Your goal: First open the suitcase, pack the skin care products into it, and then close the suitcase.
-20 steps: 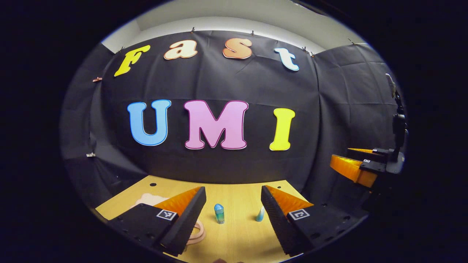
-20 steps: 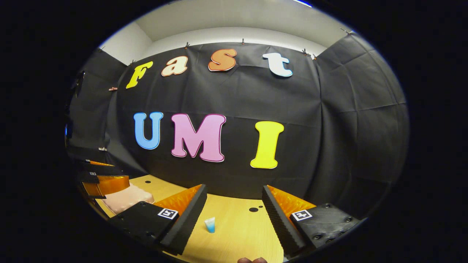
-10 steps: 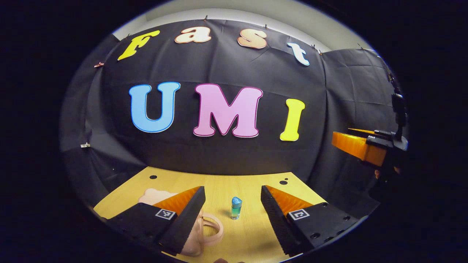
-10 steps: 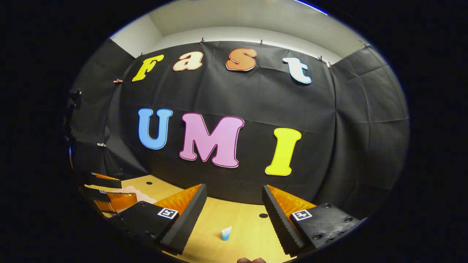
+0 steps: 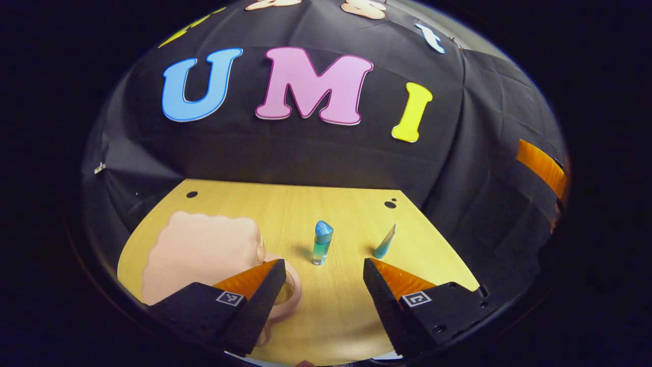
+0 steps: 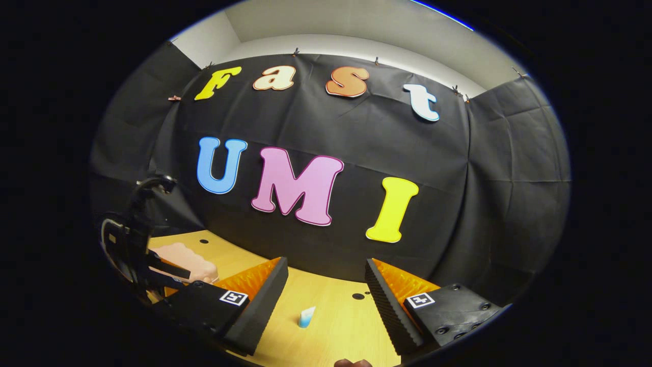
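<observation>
Suitcase point(image 5: 204, 255) shut beside bottle point(image 5: 322, 243)

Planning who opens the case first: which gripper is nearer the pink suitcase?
Left. The left gripper hangs low over the table, one finger overlapping the pink suitcase by its handle. The right gripper is farther off, near the small blue tube.
</observation>
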`<state>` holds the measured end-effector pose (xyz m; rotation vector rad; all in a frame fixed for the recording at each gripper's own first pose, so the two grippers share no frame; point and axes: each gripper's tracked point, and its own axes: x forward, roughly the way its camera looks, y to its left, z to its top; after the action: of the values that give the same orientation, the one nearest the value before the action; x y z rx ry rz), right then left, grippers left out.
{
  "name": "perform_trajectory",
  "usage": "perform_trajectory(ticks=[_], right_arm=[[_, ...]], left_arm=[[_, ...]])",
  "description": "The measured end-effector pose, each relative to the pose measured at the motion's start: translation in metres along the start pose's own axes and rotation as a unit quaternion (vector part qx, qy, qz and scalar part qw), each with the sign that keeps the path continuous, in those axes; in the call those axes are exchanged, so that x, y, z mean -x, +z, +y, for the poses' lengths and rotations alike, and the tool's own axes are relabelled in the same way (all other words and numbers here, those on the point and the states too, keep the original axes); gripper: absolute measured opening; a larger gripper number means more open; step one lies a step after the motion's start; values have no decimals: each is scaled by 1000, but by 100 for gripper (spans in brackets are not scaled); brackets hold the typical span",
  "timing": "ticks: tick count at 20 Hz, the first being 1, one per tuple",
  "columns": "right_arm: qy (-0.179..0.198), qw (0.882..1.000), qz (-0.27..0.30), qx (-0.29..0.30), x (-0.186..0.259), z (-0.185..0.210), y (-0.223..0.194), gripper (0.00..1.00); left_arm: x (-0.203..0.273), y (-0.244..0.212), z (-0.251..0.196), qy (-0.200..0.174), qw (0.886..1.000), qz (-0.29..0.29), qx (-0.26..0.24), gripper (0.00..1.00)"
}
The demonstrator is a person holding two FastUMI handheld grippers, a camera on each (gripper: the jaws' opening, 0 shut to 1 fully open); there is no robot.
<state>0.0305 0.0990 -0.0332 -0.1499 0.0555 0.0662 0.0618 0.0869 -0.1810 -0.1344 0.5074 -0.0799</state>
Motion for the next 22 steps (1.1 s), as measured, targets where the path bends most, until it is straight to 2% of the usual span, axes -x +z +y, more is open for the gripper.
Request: perform_trajectory(ticks=[4, 7, 9, 11, 14, 18, 19, 20, 22], right_arm=[[-7, 1000, 19, 4, 17, -20, -20, 96], [-22, 999, 30, 3, 26, -36, -30, 96], [-33, 999, 39, 0, 33, -46, -36, 96], [-45, 998, 45, -1, 37, -56, -39, 96], [-64, 996, 58, 2, 44, -69, -45, 96], [-77, 995, 69, 5, 51, -75, -47, 96], [-77, 994, 73, 6, 52, -74, -49, 96], [-77, 994, 76, 6, 53, -73, -50, 96], [-73, 994, 81, 7, 55, -68, -51, 96]], left_arm=[[-37, -35, 12, 31, 994, 107, -1, 97], [-63, -63, 15, 35, 983, 181, 5, 97], [-73, -82, 24, 55, 973, 224, 4, 97], [-82, -92, 29, 67, 966, 251, -2, 96], [-92, -102, 28, 64, 959, 274, -3, 93], [-102, -113, 29, 61, 953, 297, 0, 94], [-102, -112, 38, 66, 951, 301, -31, 95], [-104, -110, 55, 74, 949, 298, -73, 69], [-101, -109, 47, 35, 949, 304, -71, 17]])
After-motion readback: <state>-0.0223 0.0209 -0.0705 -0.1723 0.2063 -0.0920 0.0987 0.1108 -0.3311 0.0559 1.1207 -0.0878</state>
